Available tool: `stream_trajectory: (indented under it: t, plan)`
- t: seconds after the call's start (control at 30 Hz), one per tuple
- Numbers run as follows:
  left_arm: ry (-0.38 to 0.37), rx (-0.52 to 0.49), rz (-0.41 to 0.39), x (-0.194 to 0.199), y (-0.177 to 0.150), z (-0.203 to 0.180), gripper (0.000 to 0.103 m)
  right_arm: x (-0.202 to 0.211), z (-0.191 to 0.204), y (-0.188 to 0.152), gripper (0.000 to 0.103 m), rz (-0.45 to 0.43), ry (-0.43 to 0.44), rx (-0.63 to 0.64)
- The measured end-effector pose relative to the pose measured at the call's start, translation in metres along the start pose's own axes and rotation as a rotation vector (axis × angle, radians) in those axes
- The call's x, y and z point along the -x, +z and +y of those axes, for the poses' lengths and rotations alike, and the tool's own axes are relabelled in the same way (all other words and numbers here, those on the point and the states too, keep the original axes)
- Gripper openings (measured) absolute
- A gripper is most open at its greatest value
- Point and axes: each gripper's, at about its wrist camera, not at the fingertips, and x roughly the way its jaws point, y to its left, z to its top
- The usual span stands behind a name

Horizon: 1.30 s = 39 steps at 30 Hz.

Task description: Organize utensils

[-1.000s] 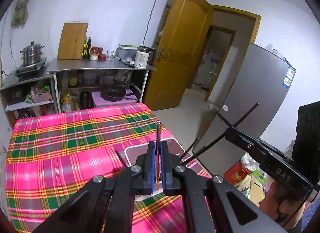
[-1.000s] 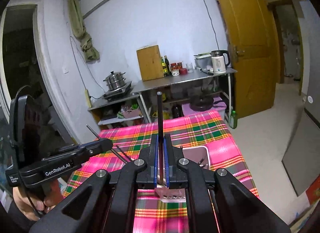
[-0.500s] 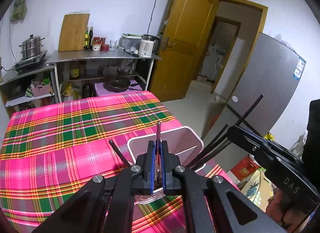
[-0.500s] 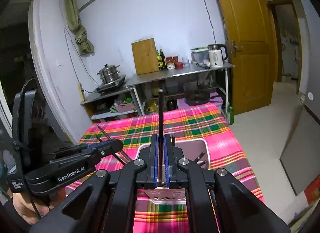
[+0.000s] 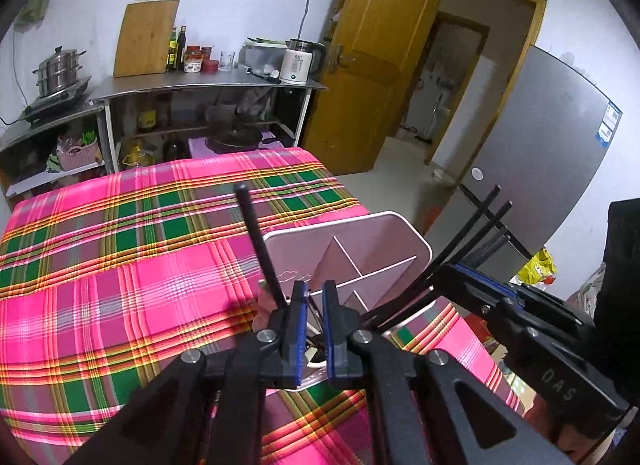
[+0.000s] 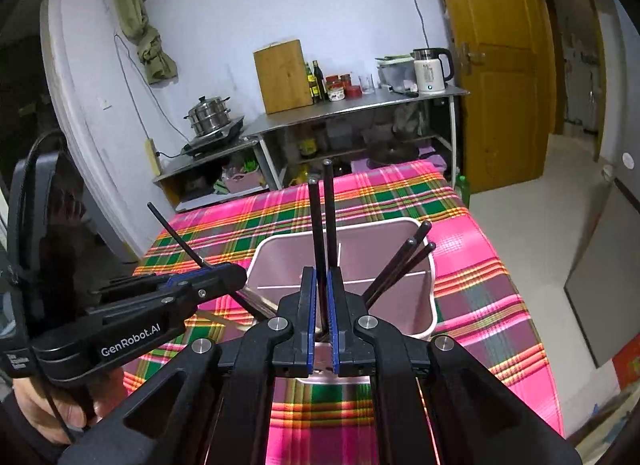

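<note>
A pink divided utensil holder [image 5: 384,233] [image 6: 416,233] stands on the plaid table near its right edge. My left gripper [image 5: 314,305] is just above the holder's near compartment, its jaws slightly apart. A black chopstick [image 5: 258,245] leans out beside its left finger, and I cannot tell if it is gripped. My right gripper [image 6: 322,289] is also over the holder, with two black chopsticks [image 6: 324,221] standing between its slightly parted jaws. Several more chopsticks [image 6: 404,265] lean in the holder's right compartment.
The table carries a pink, green and yellow plaid cloth [image 5: 120,257]. Behind it stands a metal shelf [image 5: 200,85] with a cutting board, bottles, kettle and steamer pot. A yellow door [image 5: 380,65] and a grey fridge [image 5: 540,153] are at the right.
Both grippers have come down close over the holder. Their jaws have parted a little. The chopstick in the left gripper has tilted left, out from between the jaws.
</note>
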Motion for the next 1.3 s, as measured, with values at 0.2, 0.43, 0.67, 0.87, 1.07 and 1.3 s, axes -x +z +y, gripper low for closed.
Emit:
stream_trajectory:
  t: [0.2, 0.43, 0.67, 0.87, 1.07, 1.3]
  plan:
    - [-0.004, -0.011, -0.040, 0.020, 0.000, -0.003, 0.018, 0.019, 0.002, 0.001, 0.018, -0.036, 0.006, 0.003]
    - [0.002, -0.021, -0.090, 0.051, -0.003, -0.011, 0.020, 0.047, 0.013, -0.002, 0.026, -0.083, 0.001, 0.026]
    - [0.015, -0.047, -0.147, 0.081, -0.023, -0.024, 0.020, 0.070, 0.020, -0.020, 0.030, -0.112, -0.015, 0.034]
    - [0.042, -0.065, -0.174, 0.093, -0.054, -0.031, 0.020, 0.076, 0.026, -0.048, 0.031, -0.094, -0.027, 0.047]
    - [0.081, -0.099, -0.179, 0.095, -0.093, -0.036, 0.020, 0.076, 0.032, -0.082, 0.031, -0.070, -0.052, 0.076]
    - [0.102, -0.108, -0.204, 0.095, -0.131, -0.037, 0.020, 0.077, 0.038, -0.113, 0.031, -0.072, -0.079, 0.097]
